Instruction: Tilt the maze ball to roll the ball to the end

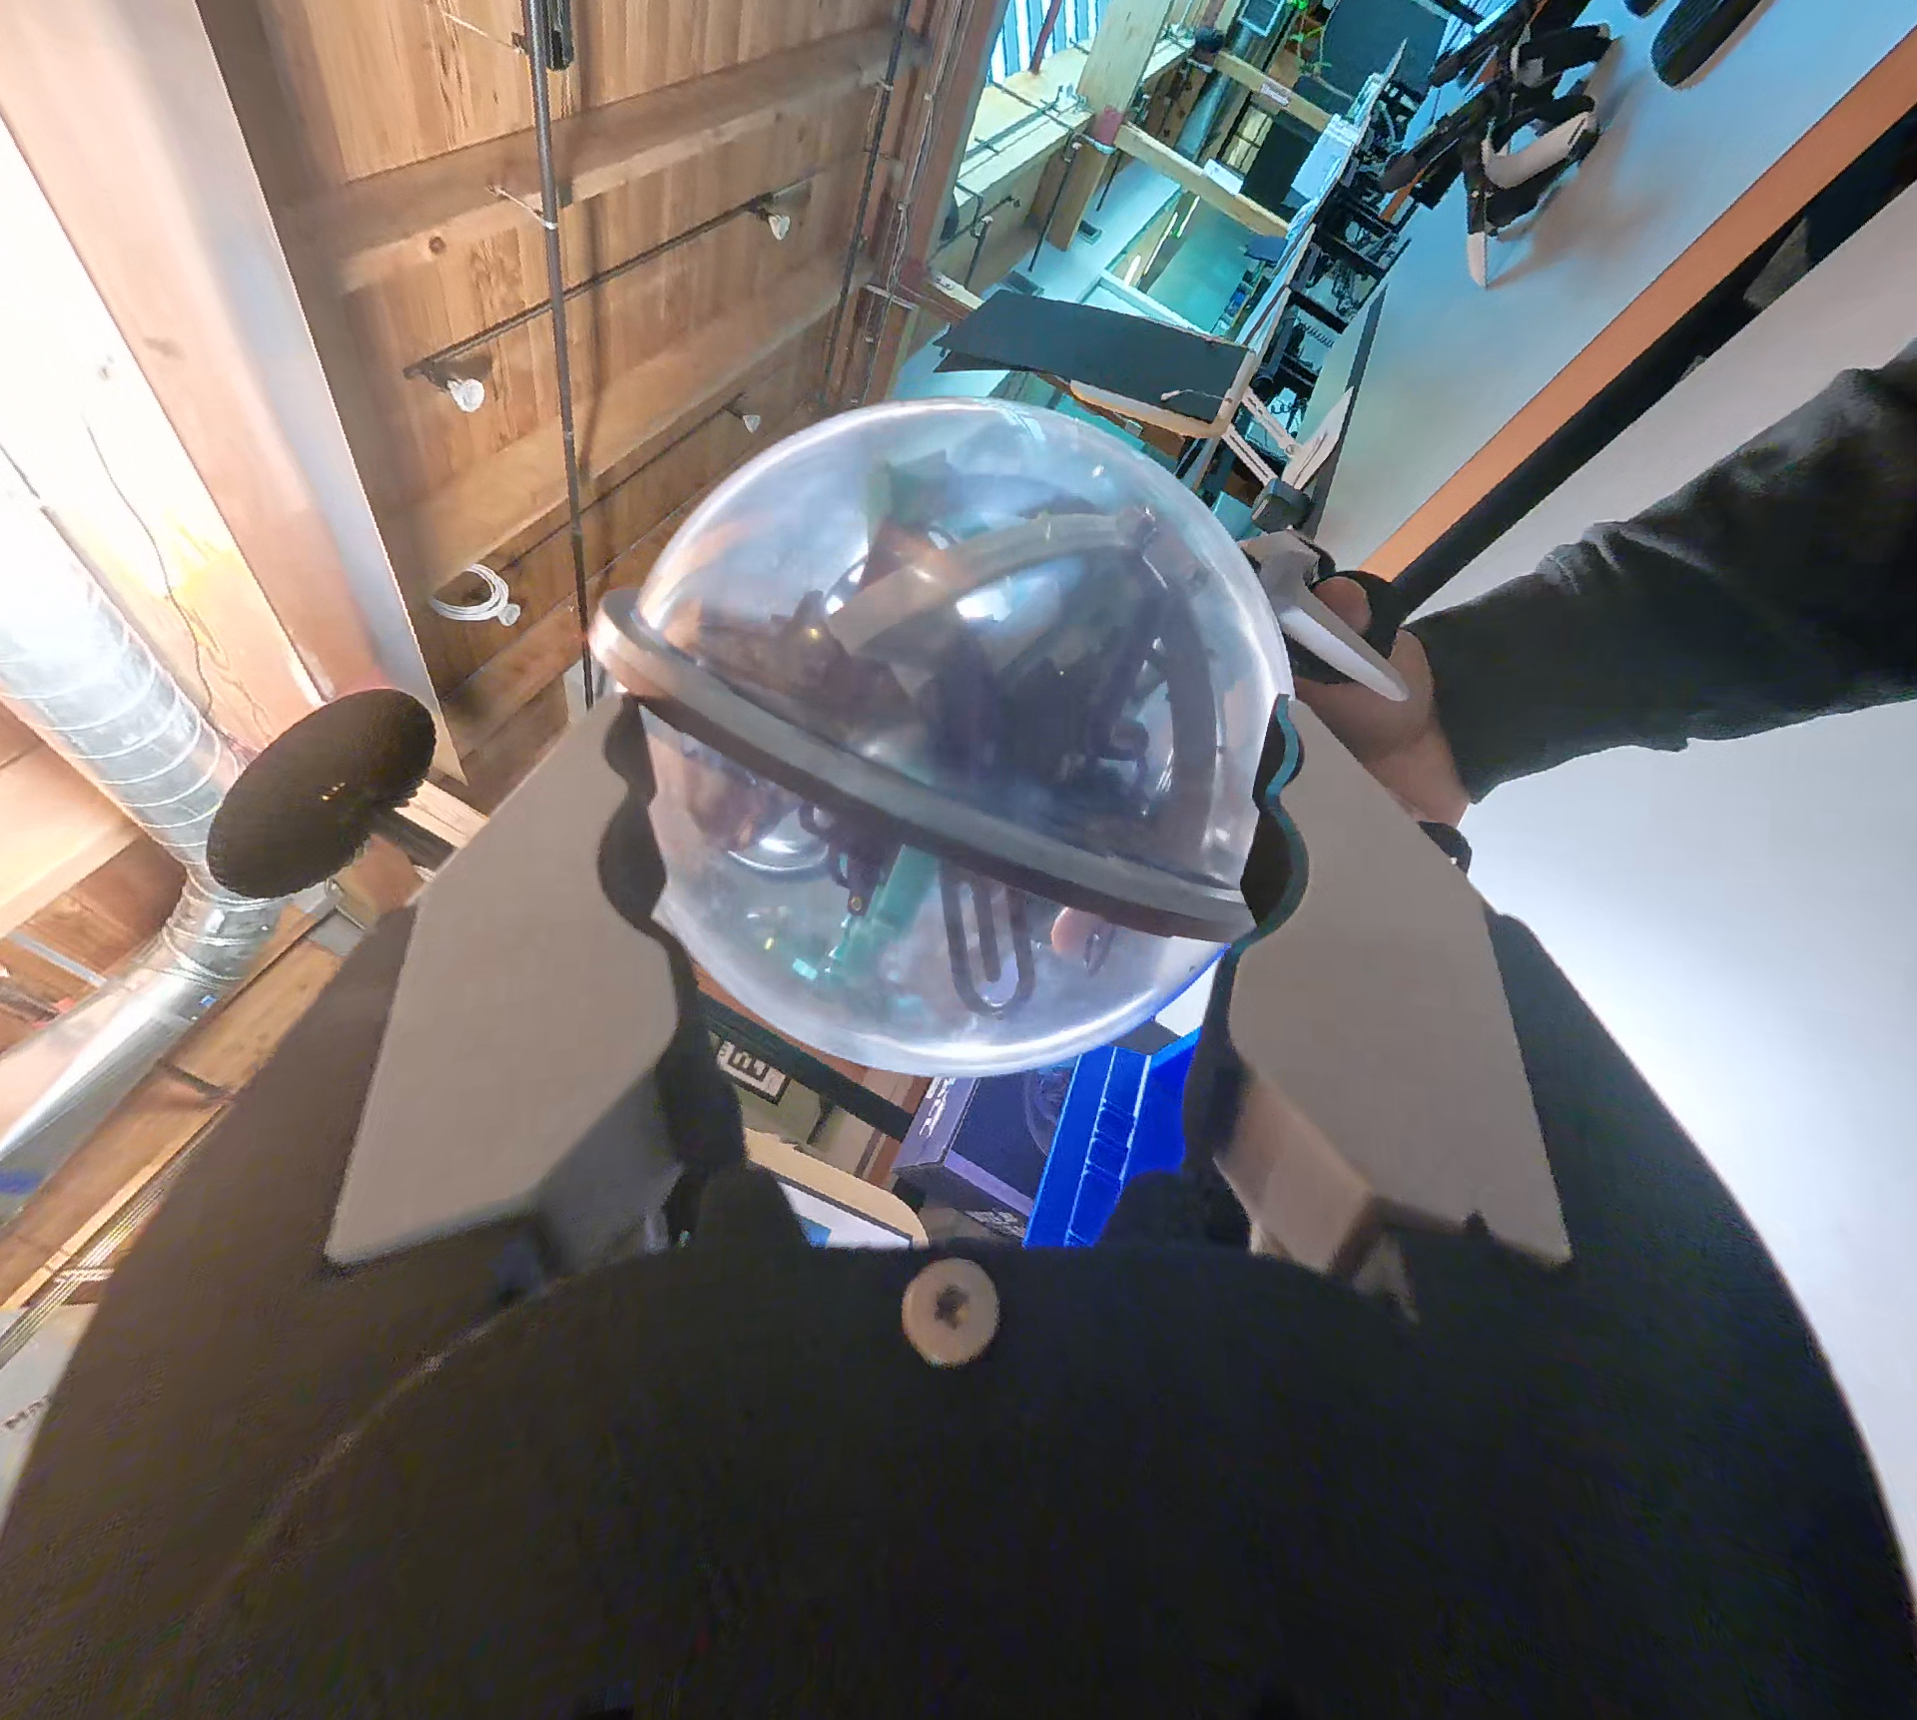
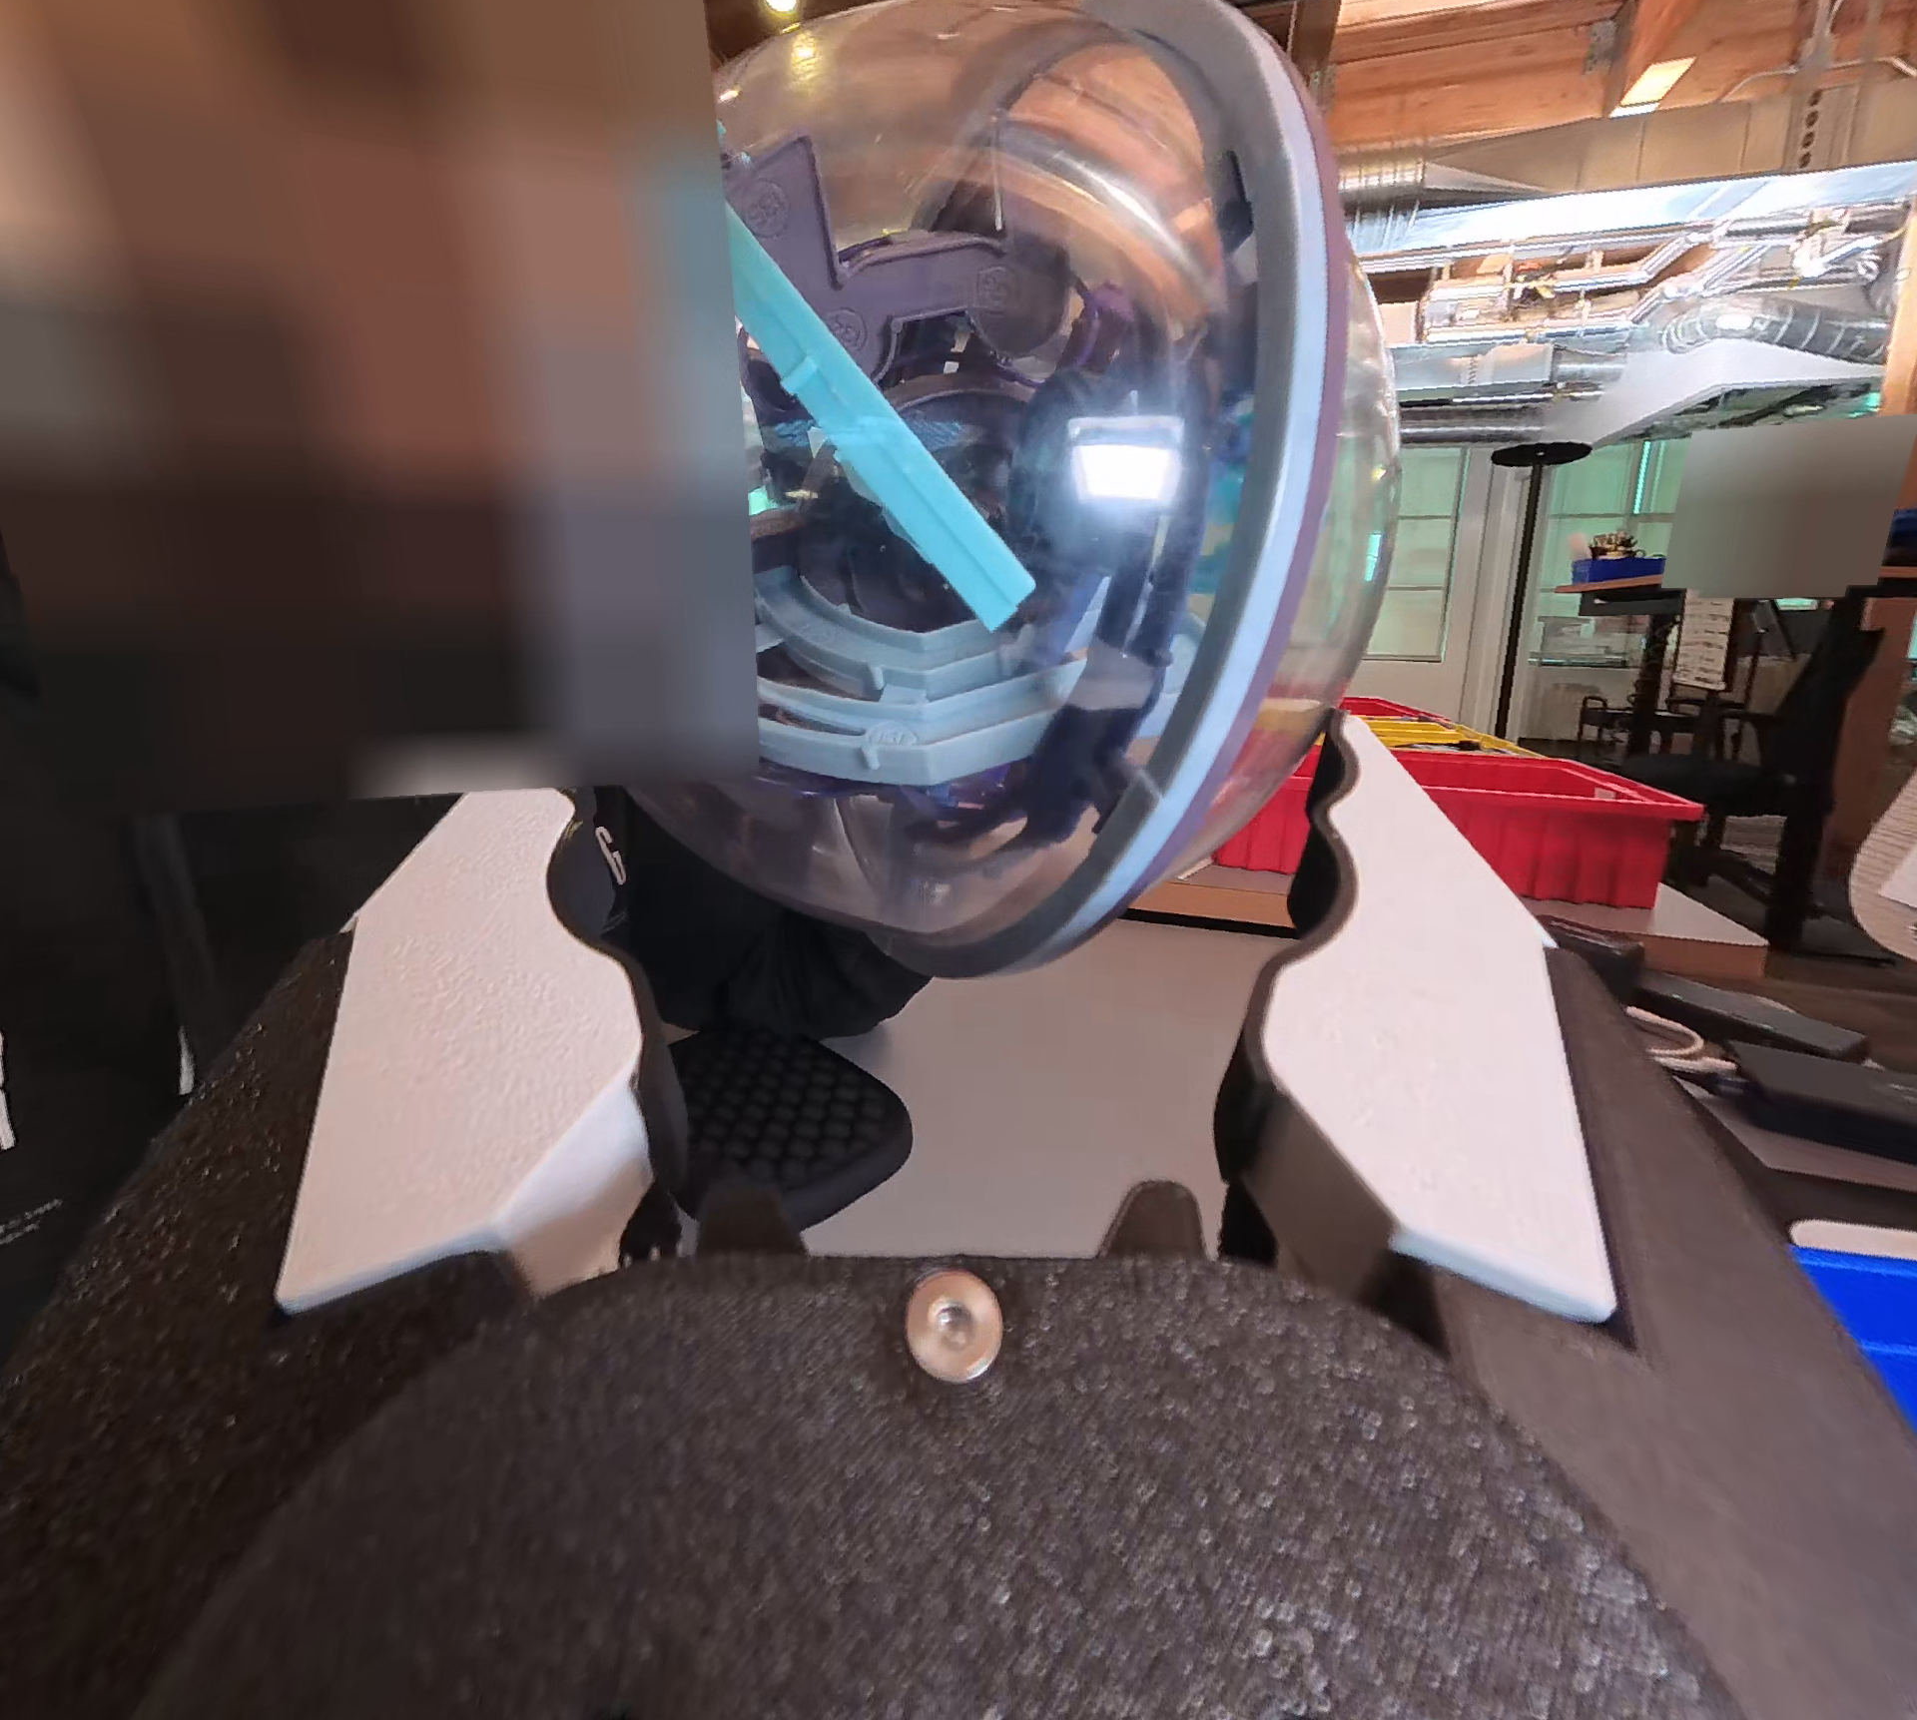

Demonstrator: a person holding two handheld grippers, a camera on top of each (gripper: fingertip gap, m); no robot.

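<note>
Left wrist view: left gripper (image 1: pixel 949 799) clamped on maze ball (image 1: pixel 949 737), held aloft, seam band tilted. Right gripper (image 2: pixel 960 825) also grips it, though contact looks loose. Inner ball not discernible.

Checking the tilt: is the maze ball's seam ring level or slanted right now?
Slanted. The ring around the maze ball runs steeply, nearly on edge, in the right wrist view, diagonally in the left.
</note>
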